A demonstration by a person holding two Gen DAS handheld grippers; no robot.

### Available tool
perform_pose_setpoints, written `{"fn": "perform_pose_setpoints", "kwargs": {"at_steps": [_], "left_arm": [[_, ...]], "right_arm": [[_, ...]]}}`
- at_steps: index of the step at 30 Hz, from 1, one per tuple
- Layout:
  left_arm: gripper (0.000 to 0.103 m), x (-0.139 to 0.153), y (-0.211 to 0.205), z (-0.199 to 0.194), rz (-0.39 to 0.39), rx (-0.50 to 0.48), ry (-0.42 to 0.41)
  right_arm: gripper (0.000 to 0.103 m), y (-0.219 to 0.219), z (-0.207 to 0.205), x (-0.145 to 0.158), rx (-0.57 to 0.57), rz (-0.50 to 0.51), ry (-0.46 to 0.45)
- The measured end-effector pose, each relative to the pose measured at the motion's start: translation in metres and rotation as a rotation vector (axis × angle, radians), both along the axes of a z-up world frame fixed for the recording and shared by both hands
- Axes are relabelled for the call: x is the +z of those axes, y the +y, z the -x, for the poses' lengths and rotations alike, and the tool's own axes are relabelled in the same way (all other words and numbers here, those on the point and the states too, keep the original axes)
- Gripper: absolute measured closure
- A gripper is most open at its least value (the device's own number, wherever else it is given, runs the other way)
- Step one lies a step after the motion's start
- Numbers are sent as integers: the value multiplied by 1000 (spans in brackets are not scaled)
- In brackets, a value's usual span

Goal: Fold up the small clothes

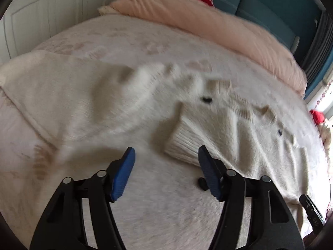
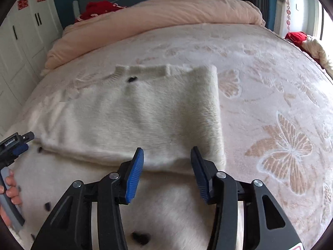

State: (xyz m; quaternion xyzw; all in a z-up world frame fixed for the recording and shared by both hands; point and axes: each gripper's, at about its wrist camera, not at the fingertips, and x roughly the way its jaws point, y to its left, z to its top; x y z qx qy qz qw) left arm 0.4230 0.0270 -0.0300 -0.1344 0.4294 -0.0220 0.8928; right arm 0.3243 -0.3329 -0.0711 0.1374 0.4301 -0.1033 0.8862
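Note:
A cream fluffy sweater (image 2: 129, 116) with small black spots lies spread on the bed, its right side folded over so a straight edge runs down its right. Its ribbed neckline (image 2: 143, 70) is at the far end. In the left wrist view the sweater (image 1: 104, 108) is blurred, and a ribbed cuff (image 1: 185, 141) lies just ahead of the jaws. My left gripper (image 1: 166, 156) is open and empty above the sweater. My right gripper (image 2: 167, 156) is open and empty over the sweater's near folded edge. The left gripper also shows at the left edge of the right wrist view (image 2: 14, 145).
The bed has a pink butterfly-patterned cover (image 2: 281, 145). A rolled peach duvet (image 2: 166, 14) lies along the far side, with red cloth (image 2: 100, 8) behind it. White wardrobe doors (image 2: 18, 48) stand at the left. More red and cream cloth (image 2: 306, 41) lies at the right edge.

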Motion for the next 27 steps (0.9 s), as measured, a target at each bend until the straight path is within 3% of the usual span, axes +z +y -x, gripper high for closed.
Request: {"fn": "perform_pose_setpoints", "kwargs": {"at_steps": [2, 5, 13, 15, 16, 18, 19, 20, 21, 23, 27], "left_arm": [[22, 15, 40, 8, -10, 43, -43], [12, 26, 115, 8, -62, 149, -62], [12, 18, 341, -33, -145, 597, 36], [13, 16, 372, -39, -120, 641, 62], [16, 14, 382, -42, -99, 643, 72], [54, 11, 393, -51, -4, 581, 68], [82, 10, 396, -52, 65, 537, 62], [93, 15, 394, -57, 125, 508, 50], [92, 24, 385, -60, 136, 491, 20], [94, 57, 352, -66, 83, 407, -81], [94, 130, 240, -68, 17, 110, -240]], "right_arm": [[49, 9, 13, 15, 25, -5, -33], [46, 30, 37, 27, 74, -1, -54], [44, 97, 92, 18, 142, -63, 34], [44, 110, 99, 11, 155, -84, 69], [44, 115, 103, 9, 156, -92, 82], [44, 121, 103, 3, 154, -108, 100], [44, 124, 104, 2, 153, -115, 105], [44, 126, 103, 2, 150, -119, 110], [44, 127, 102, 2, 147, -116, 108], [44, 126, 101, 7, 146, -120, 95], [44, 120, 100, 19, 134, -123, 52]]}}
